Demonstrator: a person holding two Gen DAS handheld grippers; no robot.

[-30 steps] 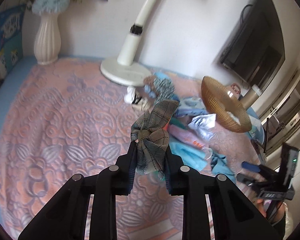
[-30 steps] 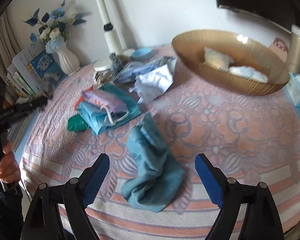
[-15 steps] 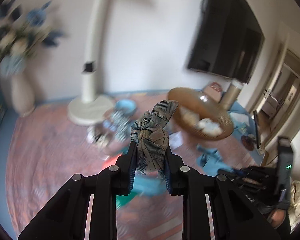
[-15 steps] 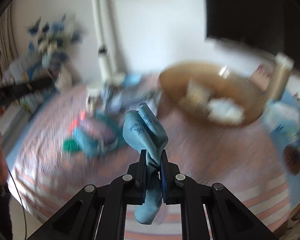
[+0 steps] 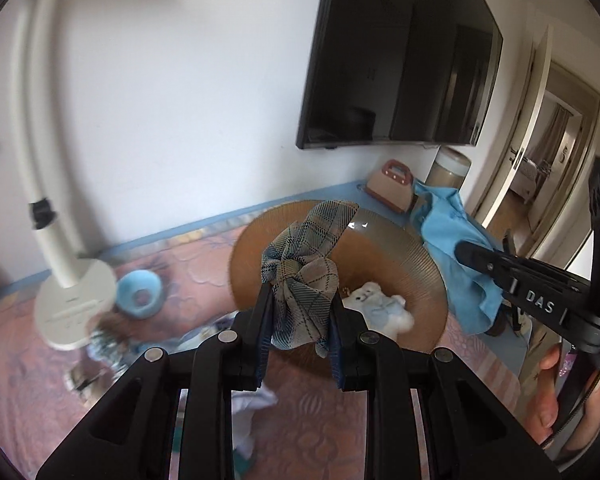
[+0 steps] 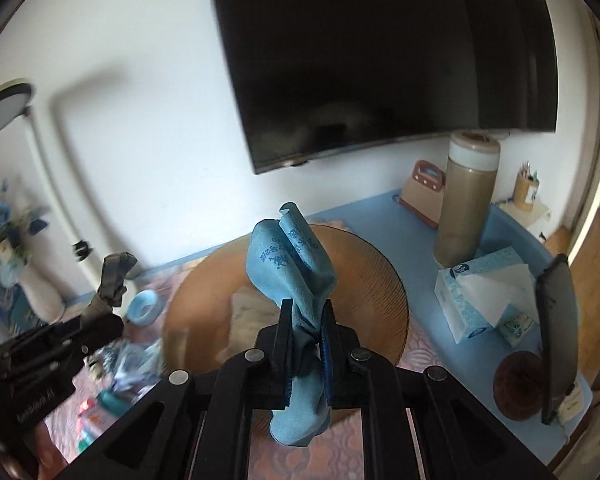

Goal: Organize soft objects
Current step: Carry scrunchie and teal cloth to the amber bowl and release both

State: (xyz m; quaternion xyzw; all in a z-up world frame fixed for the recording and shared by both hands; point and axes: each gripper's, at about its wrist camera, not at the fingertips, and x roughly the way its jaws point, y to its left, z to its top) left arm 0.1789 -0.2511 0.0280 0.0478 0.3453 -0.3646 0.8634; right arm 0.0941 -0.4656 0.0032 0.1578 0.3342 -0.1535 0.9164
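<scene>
My left gripper (image 5: 300,316) is shut on a grey plaid cloth (image 5: 304,272) knotted into a bow, held above the near rim of the amber ribbed bowl (image 5: 404,256). A white and blue plush toy (image 5: 376,304) lies inside that bowl. My right gripper (image 6: 305,336) is shut on a light blue cloth (image 6: 292,264) that sticks up and hangs down between the jaws, in front of the same bowl (image 6: 372,280). In the left wrist view that right gripper (image 5: 476,256) shows at the right with the blue cloth (image 5: 452,240). The left gripper (image 6: 100,312) with the plaid cloth (image 6: 114,276) appears at the left of the right wrist view.
A white lamp base (image 5: 72,304), a blue ring (image 5: 140,292) and loose cloths (image 6: 136,364) lie on the pink patterned table cover. A tissue box (image 6: 484,292), a tall canister (image 6: 468,208), a brown round thing (image 6: 516,384) and a wall-mounted screen (image 6: 380,60) stand behind and right.
The right gripper closed on the blue cloth and lifted it off the table. Both grippers rose and swung toward the amber bowl, with the plaid cloth still held in the left.
</scene>
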